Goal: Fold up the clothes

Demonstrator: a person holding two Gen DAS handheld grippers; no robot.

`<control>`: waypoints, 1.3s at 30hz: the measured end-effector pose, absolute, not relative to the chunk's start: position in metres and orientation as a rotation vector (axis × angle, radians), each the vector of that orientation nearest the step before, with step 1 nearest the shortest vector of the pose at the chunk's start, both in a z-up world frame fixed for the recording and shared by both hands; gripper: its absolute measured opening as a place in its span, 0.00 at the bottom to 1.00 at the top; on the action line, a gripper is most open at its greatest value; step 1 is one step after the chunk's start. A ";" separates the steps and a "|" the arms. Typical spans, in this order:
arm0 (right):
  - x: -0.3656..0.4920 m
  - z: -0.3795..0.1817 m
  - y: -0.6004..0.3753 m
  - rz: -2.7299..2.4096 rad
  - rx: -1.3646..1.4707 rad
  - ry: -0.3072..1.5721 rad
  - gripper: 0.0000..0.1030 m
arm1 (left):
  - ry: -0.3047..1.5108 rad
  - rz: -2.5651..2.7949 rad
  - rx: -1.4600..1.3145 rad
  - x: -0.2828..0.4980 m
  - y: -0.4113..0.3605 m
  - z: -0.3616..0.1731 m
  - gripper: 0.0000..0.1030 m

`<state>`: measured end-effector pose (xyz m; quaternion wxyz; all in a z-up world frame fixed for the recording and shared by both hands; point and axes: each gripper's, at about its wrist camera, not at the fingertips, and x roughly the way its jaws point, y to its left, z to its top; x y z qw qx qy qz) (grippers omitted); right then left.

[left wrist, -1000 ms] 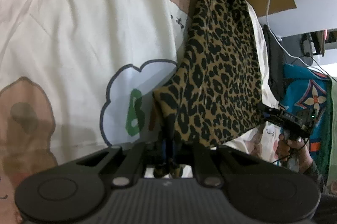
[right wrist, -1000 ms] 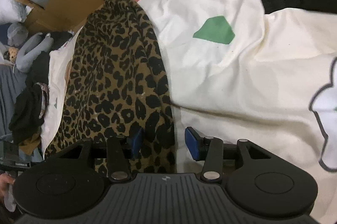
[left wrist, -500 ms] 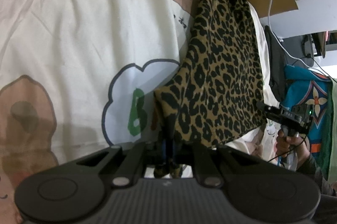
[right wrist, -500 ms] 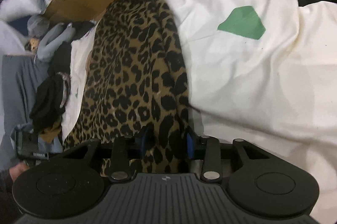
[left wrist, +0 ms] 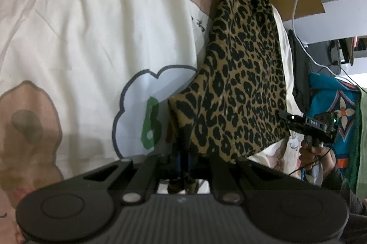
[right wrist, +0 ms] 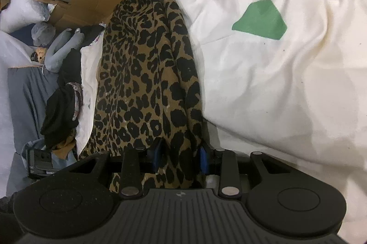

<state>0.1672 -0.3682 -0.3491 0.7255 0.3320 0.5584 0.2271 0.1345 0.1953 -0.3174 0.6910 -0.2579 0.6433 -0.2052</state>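
Two grippers hold one leopard-print garment (right wrist: 146, 74), tan with black spots, lying long and bunched along the edge of a cream cartoon-print sheet (left wrist: 91, 37). No writing is readable. The left gripper (left wrist: 183, 161) is pinched tight on one corner; the right gripper (right wrist: 180, 152), jaws partly apart, clamps a thick fold.

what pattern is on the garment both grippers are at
Leopard print: black spots on tan-brown cloth. The garment shows best in the right wrist view.
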 end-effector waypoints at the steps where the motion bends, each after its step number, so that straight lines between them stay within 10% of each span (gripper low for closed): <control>1: 0.167 -0.350 -0.368 0.509 0.733 1.239 0.38 | 1.438 -0.457 -0.583 0.134 0.196 -0.318 0.06; 6: 0.165 -0.353 -0.365 0.561 0.724 1.286 0.35 | 1.445 -0.453 -0.605 0.134 0.196 -0.322 0.06; 8: 0.164 -0.354 -0.365 0.557 0.726 1.284 0.12 | 1.445 -0.456 -0.609 0.134 0.196 -0.322 0.06; 11: 0.162 -0.354 -0.363 0.558 0.717 1.283 0.03 | 1.438 -0.478 -0.614 0.131 0.199 -0.319 0.05; 39: 0.049 -0.292 -0.356 0.664 0.782 1.264 0.01 | 1.476 -0.547 -0.716 0.080 0.249 -0.277 0.05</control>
